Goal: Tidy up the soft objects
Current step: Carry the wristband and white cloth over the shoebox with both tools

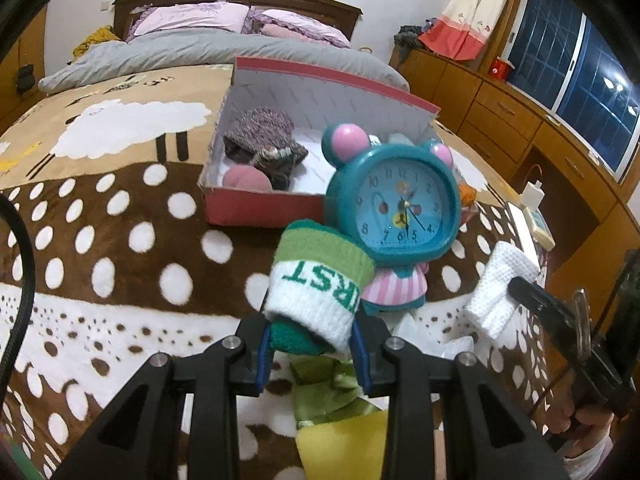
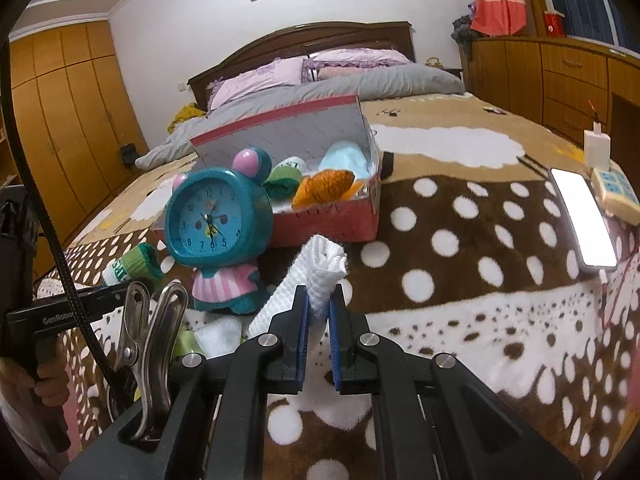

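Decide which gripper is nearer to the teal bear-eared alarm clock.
Left. The left gripper, shut on a green-and-white wristband, is just in front of the clock; the right gripper, pinching a white cloth, sits farther aside.

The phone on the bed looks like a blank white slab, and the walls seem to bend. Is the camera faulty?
No: in the right wrist view the phone screen is simply overexposed, glowing white with no detail. In both views the fisheye lens bows the wardrobe and dresser and darkens the corners. The clock face stays sharp enough to read.
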